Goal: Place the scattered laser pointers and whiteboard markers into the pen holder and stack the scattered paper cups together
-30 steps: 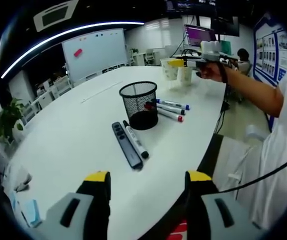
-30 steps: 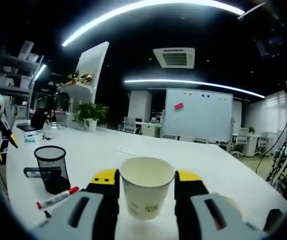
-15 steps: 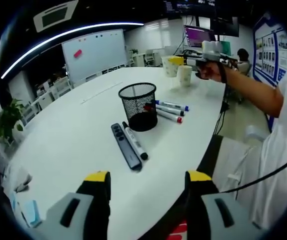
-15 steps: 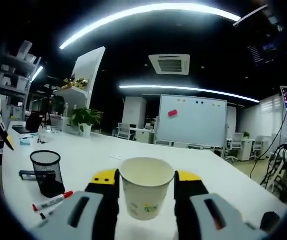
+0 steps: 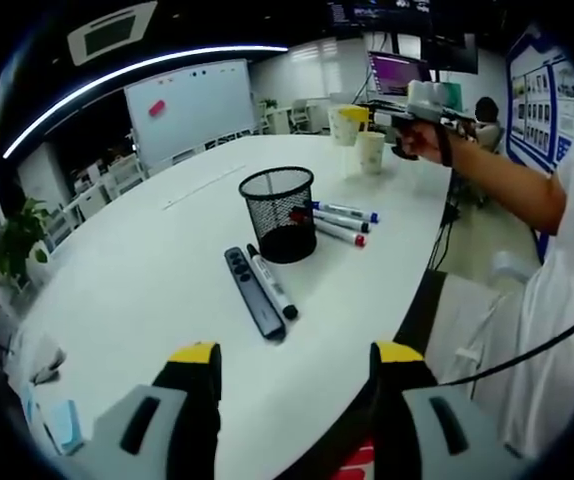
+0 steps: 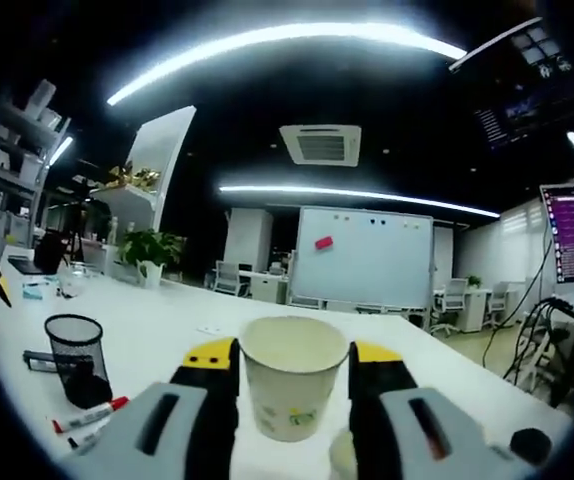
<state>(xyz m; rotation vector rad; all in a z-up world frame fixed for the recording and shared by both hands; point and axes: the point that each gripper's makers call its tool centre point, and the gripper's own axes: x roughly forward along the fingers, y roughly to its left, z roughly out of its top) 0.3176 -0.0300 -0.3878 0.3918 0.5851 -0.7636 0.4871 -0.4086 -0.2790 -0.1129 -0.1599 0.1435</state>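
My left gripper [image 5: 297, 360] hovers open over the near edge of the white table [image 5: 157, 270], nothing between its jaws. Ahead stands a black mesh pen holder [image 5: 278, 213]. In front of it lie a dark laser pointer [image 5: 251, 292] and a white marker [image 5: 271, 282]. Three markers [image 5: 341, 220] lie to the holder's right. My right gripper [image 6: 292, 352] is shut on a paper cup [image 6: 292, 390], held upright in the air. The same cup [image 5: 345, 125] hangs just left of a second cup [image 5: 370, 152] standing on the table. That cup's rim [image 6: 342, 455] shows below the held one.
A person's arm [image 5: 497, 180] reaches in from the right, holding the right gripper. The pen holder [image 6: 75, 345] and a red-capped marker [image 6: 89, 416] lie at the left. A whiteboard [image 5: 192, 105] and office desks stand beyond the table. A potted plant [image 5: 12, 245] is at the left.
The right gripper has lifted the paper cup higher and carried it closer to the second cup, whose rim now shows beneath it. The left gripper has stayed still.
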